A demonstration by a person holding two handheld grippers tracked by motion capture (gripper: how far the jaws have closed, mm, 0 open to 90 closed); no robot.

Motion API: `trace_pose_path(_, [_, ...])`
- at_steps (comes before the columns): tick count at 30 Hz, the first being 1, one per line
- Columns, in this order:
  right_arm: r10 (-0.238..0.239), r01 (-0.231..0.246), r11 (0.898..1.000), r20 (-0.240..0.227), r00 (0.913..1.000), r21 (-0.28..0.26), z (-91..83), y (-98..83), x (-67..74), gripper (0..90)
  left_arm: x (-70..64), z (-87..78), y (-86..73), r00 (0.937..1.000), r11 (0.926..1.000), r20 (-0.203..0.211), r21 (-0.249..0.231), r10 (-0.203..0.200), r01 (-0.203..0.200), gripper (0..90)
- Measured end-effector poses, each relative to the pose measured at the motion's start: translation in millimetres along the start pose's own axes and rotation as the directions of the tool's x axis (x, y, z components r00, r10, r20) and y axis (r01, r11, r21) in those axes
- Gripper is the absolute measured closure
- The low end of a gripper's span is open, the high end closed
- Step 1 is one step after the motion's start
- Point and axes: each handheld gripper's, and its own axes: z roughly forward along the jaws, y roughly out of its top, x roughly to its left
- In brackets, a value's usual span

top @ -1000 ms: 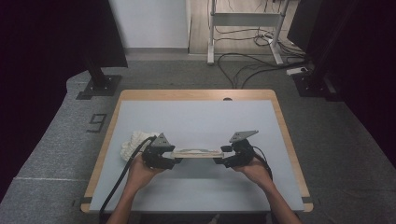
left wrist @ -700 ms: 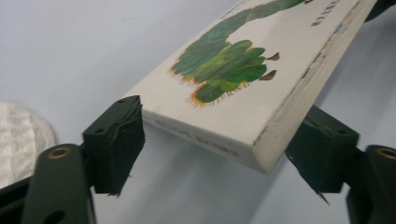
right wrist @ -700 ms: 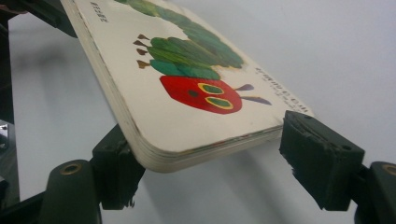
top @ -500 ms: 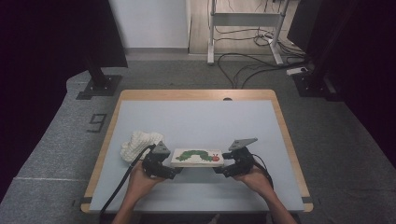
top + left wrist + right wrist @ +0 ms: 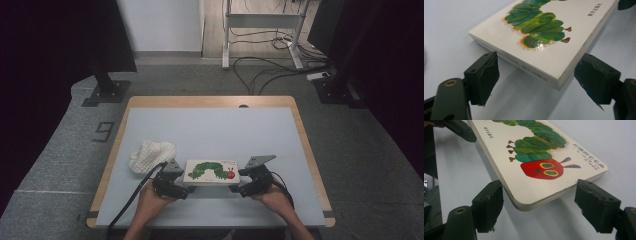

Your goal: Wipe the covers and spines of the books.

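Both claws stand open at the ends of a book (image 5: pixel 211 171) lying flat on the table (image 5: pixel 220 130). Left gripper (image 5: pixel 187 190) has just been opening and easing back; right gripper (image 5: pixel 236 189) has widened too, the book's corners between unpressed pads. Beyond the left gripper lies a white cloth (image 5: pixel 150 154).

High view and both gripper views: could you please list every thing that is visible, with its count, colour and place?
book: one, white cover with a green caterpillar with a red head, flat on the table near the front edge, between the two grippers
cloth: one, white, crumpled, on the table left of the book
table: one, pale blue top with a wooden rim
cables: several, on the floor behind the table
left gripper: one, black, jaws open around the book's left end
right gripper: one, black, jaws open around the book's right end
hands: two, holding the grippers
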Motion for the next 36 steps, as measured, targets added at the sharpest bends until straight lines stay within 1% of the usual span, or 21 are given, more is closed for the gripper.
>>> trace_pose_path(4, [-0.013, 0.013, 1.000, 0.009, 0.9999, 0.002, 0.7, -3.5, 2.0, 23.0, -2.2, 1.4, -3.2, 0.9999, 0.9999, 0.004, 0.003, 0.011, -0.011, 21.9])
trace_pose_path(5, [-0.019, 0.019, 1.000, 0.014, 0.9997, 0.000, 1.7, -5.8, 3.2, 23.0, -3.4, 2.2, -4.7, 0.9998, 0.9998, -0.001, 0.007, 0.020, -0.020, 21.8])
trace_pose_path(7, [-0.026, 0.026, 1.000, 0.024, 0.9994, 0.000, 2.7, -8.1, 4.7, 22.9, -4.1, 2.6, -5.5, 0.9997, 0.9997, -0.002, 0.009, 0.023, -0.023, 21.8])
trace_pose_path(8, [-0.030, 0.030, 1.000, 0.028, 0.9991, 0.001, 3.4, -9.3, 5.7, 22.9, -5.2, 3.6, -7.1, 0.9994, 0.9994, -0.007, 0.011, 0.034, -0.033, 21.8])
trace_pose_path(11, [-0.042, 0.042, 0.999, 0.047, 0.9980, 0.004, 4.5, -11.9, 8.5, 23.5, -7.1, 4.8, -9.5, 0.9988, 0.9989, -0.017, 0.014, 0.045, -0.045, 21.9])
trace_pose_path(13, [-0.043, 0.042, 0.999, 0.053, 0.9977, 0.007, 4.8, -12.6, 9.7, 23.8, -7.6, 5.3, -10.3, 0.9987, 0.9987, -0.019, 0.017, 0.048, -0.048, 22.1])
trace_pose_path(15, [-0.056, 0.055, 0.998, 0.063, 0.9965, 0.017, 5.7, -15.4, 11.6, 25.4, -8.7, 6.9, -12.5, 0.9979, 0.9978, -0.023, 0.028, 0.061, -0.060, 22.3])
trace_pose_path(19, [-0.054, 0.053, 0.998, 0.057, 0.9969, 0.016, 7.3, -20.9, 11.5, 27.3, -10.3, 9.1, -14.6, 0.9965, 0.9963, -0.033, 0.042, 0.077, -0.075, 22.5])
trace_pose_path(23, [-0.061, 0.060, 0.998, 0.058, 0.9965, 0.018, 8.5, -24.6, 11.7, 28.6, -10.5, 10.5, -16.9, 0.9959, 0.9949, -0.030, 0.056, 0.085, -0.084, 23.9])
trace_pose_path(25, [-0.054, 0.053, 0.998, 0.052, 0.9972, 0.023, 9.5, -26.6, 11.8, 28.3, -10.6, 11.9, -18.4, 0.9957, 0.9941, -0.030, 0.066, 0.088, -0.086, 25.1])
trace_pose_path(27, [-0.038, 0.037, 0.999, 0.037, 0.9986, 0.009, 9.7, -28.6, 11.4, 28.9, -11.8, 15.9, -20.2, 0.9935, 0.9901, -0.041, 0.097, 0.106, -0.101, 25.9])
trace_pose_path(28, [-0.035, 0.035, 0.999, 0.031, 0.9989, 0.003, 9.4, -29.2, 11.1, 29.1, -12.5, 15.6, -21.0, 0.9932, 0.9908, -0.045, 0.088, 0.107, -0.103, 25.4])
trace_pose_path(30, [-0.038, 0.038, 0.999, 0.035, 0.9987, 0.003, 9.3, -29.6, 11.3, 29.5, -12.4, 15.2, -21.2, 0.9939, 0.9912, -0.041, 0.088, 0.103, -0.099, 25.8])
trace_pose_path(31, [-0.047, 0.047, 0.999, 0.046, 0.9978, 0.010, 10.3, -30.4, 12.2, 30.1, -11.1, 13.7, -22.2, 0.9960, 0.9937, -0.017, 0.072, 0.087, -0.086, 26.1])
trace_pose_path(33, [-0.050, 0.050, 0.999, 0.054, 0.9973, 0.008, 10.4, -30.5, 12.8, 31.5, -10.5, 12.4, -23.8, 0.9957, 0.9932, -0.006, 0.073, 0.092, -0.091, 26.6])
trace_pose_path(34, [-0.057, 0.057, 0.998, 0.061, 0.9965, 0.011, 10.4, -30.4, 13.3, 32.6, -10.9, 12.3, -24.5, 0.9954, 0.9932, -0.009, 0.068, 0.095, -0.095, 27.3])
trace_pose_path(36, [-0.076, 0.075, 0.997, 0.077, 0.9942, 0.016, 11.1, -30.2, 14.7, 33.2, -12.0, 11.7, -25.3, 0.9928, 0.9910, -0.029, 0.071, 0.116, -0.114, 31.5])
